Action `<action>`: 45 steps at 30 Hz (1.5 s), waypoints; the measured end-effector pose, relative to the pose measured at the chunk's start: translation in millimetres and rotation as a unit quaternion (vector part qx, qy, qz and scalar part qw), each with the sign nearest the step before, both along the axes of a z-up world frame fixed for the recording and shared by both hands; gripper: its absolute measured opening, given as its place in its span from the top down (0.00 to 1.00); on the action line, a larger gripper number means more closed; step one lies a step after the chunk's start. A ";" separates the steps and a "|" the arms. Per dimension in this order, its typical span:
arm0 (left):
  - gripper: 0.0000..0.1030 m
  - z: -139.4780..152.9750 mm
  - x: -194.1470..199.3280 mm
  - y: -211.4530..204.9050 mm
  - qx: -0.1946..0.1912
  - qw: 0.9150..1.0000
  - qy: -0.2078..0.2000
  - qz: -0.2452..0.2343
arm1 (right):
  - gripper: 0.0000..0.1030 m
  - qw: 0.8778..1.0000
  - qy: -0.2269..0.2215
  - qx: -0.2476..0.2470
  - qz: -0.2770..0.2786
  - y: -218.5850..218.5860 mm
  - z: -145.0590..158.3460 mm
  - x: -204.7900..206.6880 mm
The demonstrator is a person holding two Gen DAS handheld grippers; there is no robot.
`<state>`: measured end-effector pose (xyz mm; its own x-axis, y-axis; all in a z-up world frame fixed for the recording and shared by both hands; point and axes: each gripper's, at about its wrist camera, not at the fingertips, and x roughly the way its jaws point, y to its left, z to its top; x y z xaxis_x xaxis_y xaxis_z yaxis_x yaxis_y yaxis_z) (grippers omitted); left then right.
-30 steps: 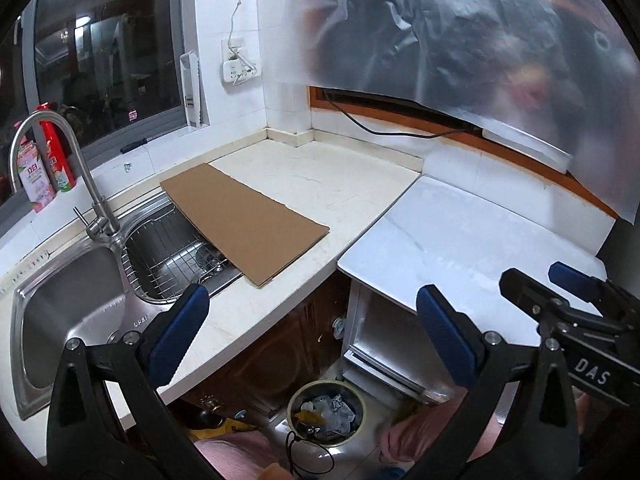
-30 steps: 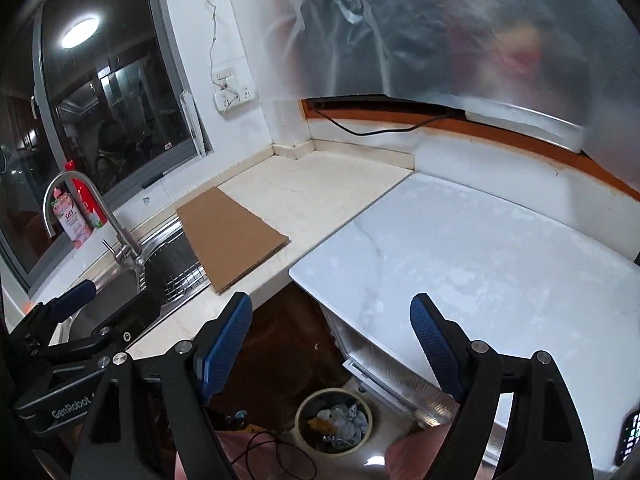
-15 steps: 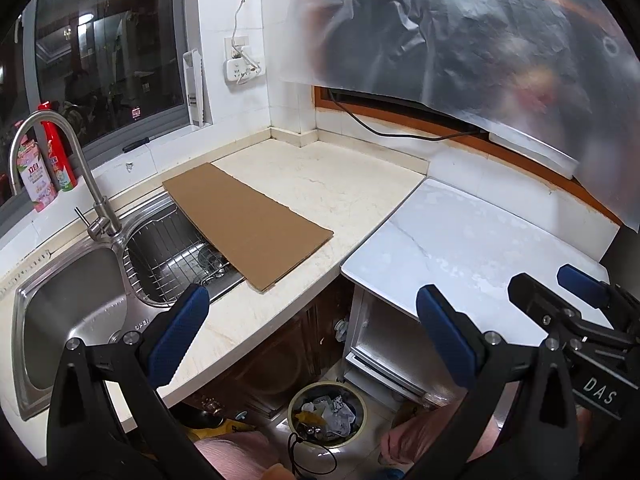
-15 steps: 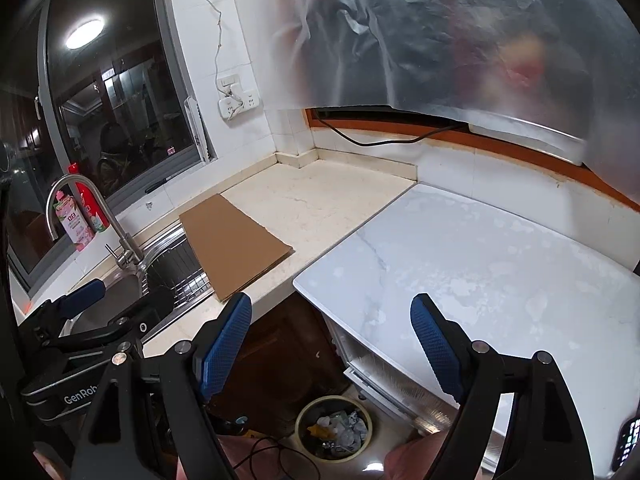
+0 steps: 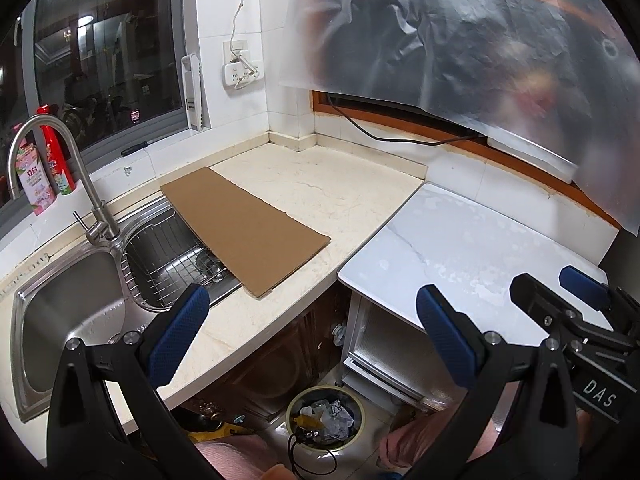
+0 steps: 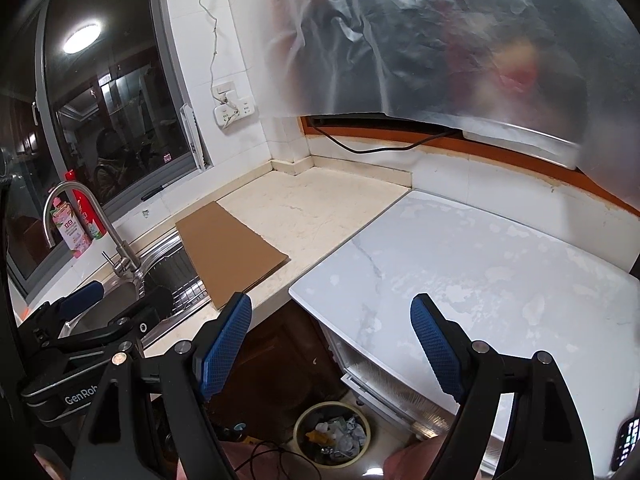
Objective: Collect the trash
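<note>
While we hold both grippers above the kitchen corner, the steel sink (image 5: 60, 312) fills the lower left of the left wrist view, its curved faucet (image 5: 80, 184) rising beside a red bottle (image 5: 56, 160) on the sill. Right of the sink, a flat cardboard sheet (image 5: 244, 232) lies on the beige counter (image 5: 340, 192), one end overhanging the wire rack in the basin. Our left gripper (image 5: 308, 320) sits at the bottom centre with its jaws wide and nothing between them. Below the counter edge, at the bottom centre of the frame, the trash bin (image 5: 324, 396) stands on the floor with crumpled paper and wrappers inside. Further right lies a white marble slab (image 5: 480, 248), and our right gripper (image 6: 332, 328) in its own view also has its jaws spread wide, holding nothing, above the same bin (image 6: 332, 412).
</note>
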<state>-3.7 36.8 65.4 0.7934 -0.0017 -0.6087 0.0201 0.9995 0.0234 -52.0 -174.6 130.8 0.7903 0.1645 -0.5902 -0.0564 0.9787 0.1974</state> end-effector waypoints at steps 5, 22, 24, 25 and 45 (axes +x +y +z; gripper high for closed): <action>0.00 1.2 3.1 -6.3 -0.001 1.000 0.002 0.002 | 0.19 1.000 0.000 -0.001 -0.007 1.4 -0.3 -0.4; 0.01 2.1 5.9 -8.6 -0.016 1.000 -0.001 0.005 | 0.19 1.000 -0.008 -0.006 -0.015 4.0 2.1 -3.4; 0.01 2.4 5.9 -8.0 -0.016 1.000 -0.001 0.005 | 0.19 1.000 -0.007 -0.006 -0.016 5.2 2.6 -3.8; 0.01 2.8 6.0 -8.1 -0.016 1.000 -0.002 0.005 | 0.19 1.000 -0.007 -0.005 -0.016 5.6 2.7 -4.0; 0.01 3.7 6.9 -8.0 -0.013 1.000 -0.007 0.005 | 0.19 1.000 -0.007 -0.006 -0.014 3.5 3.2 -1.8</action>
